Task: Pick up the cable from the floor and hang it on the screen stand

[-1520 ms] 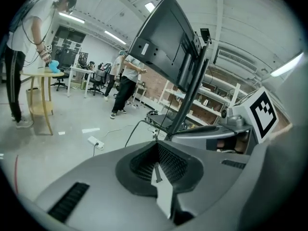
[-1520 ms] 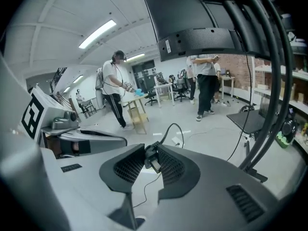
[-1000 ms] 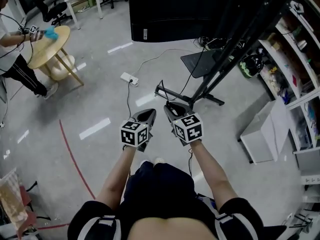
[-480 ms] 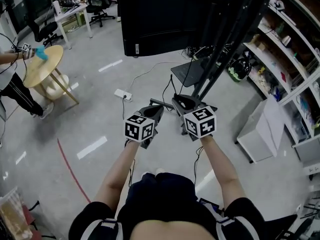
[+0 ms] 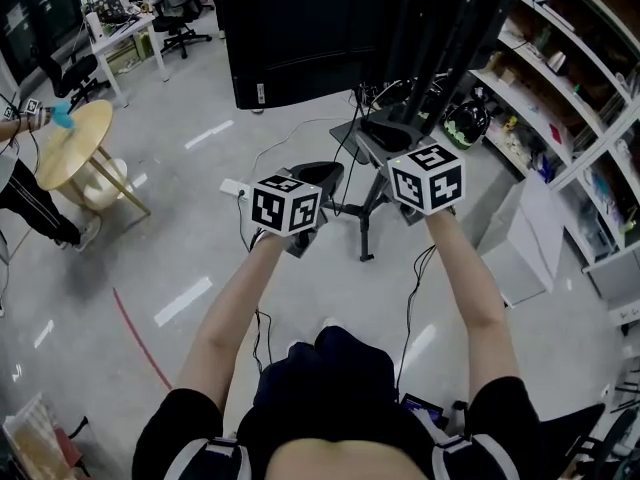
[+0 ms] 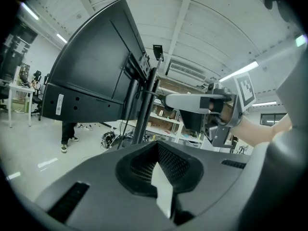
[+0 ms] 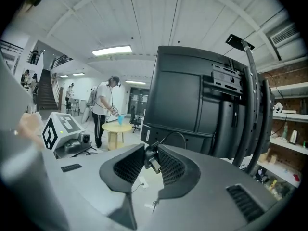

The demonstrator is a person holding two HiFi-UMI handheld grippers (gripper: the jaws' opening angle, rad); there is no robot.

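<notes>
The black cable point(image 7: 152, 161) is pinched by its plug end between my right gripper's point(image 7: 150, 159) jaws, a loop arching up toward the screen point(image 7: 192, 95). In the head view the cable point(image 5: 410, 293) hangs from my right gripper point(image 5: 385, 133) down past my arm to the floor. That gripper is raised close to the screen stand's black poles point(image 5: 450, 38) behind the big dark screen point(image 5: 300, 28). My left gripper point(image 5: 325, 173) is beside it, lower and to the left, its jaws together with nothing in them. The stand pole point(image 6: 144, 105) shows just ahead in the left gripper view.
The stand's floor legs point(image 5: 365, 228) and a white power strip point(image 5: 233, 188) lie below my hands. Shelves point(image 5: 560, 78) and a white box point(image 5: 520, 248) line the right. A round wooden table point(image 5: 70, 143) stands at the left, with a person point(image 7: 103, 109) beside it.
Both grippers have risen and moved forward toward the screen stand, the right one higher and farther. The cable has come up with the right gripper.
</notes>
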